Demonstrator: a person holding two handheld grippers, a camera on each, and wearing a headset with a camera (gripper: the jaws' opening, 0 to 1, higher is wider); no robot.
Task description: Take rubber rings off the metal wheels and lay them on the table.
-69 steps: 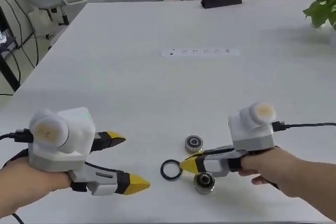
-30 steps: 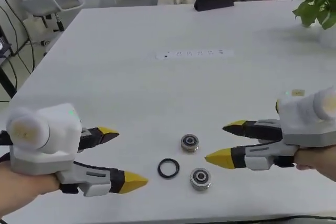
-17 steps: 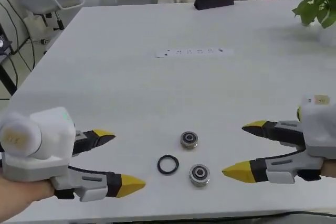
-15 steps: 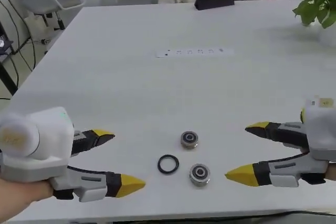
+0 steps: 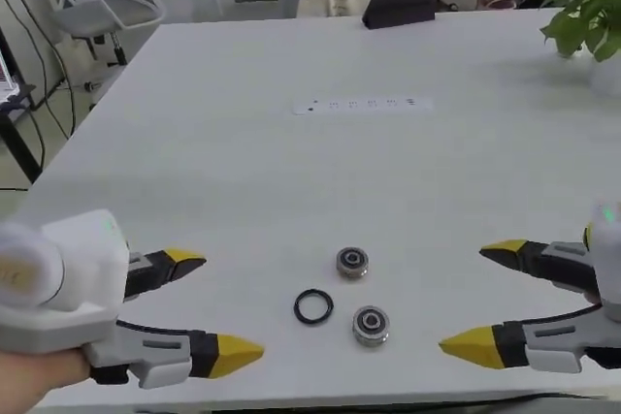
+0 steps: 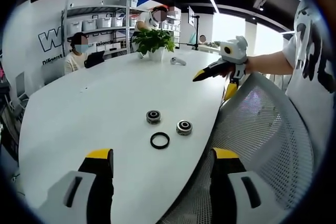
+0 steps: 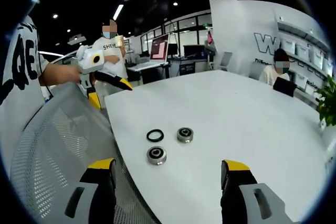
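Nearest: left gripper point(image 5: 215, 304) and right gripper point(image 5: 475, 298), fingers of both spread wide, holding nothing, over the counter point(image 5: 291, 172) edge. Between them: near wheel point(image 5: 370, 325), bright rim; 1 rubber ring point(image 5: 313, 306) lying flat just beside it; far wheel point(image 5: 352, 261), darker rim, probably ringed. Ring: light, soft, stretchy; pinch the outer edge. Wheels: hard, slippery, likely to roll.

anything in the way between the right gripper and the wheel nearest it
Nothing visible. Only bare table lies between the open right gripper and the nearest wheel. The loose black ring lies on that wheel's other side, and the second wheel sits farther back, off that line.
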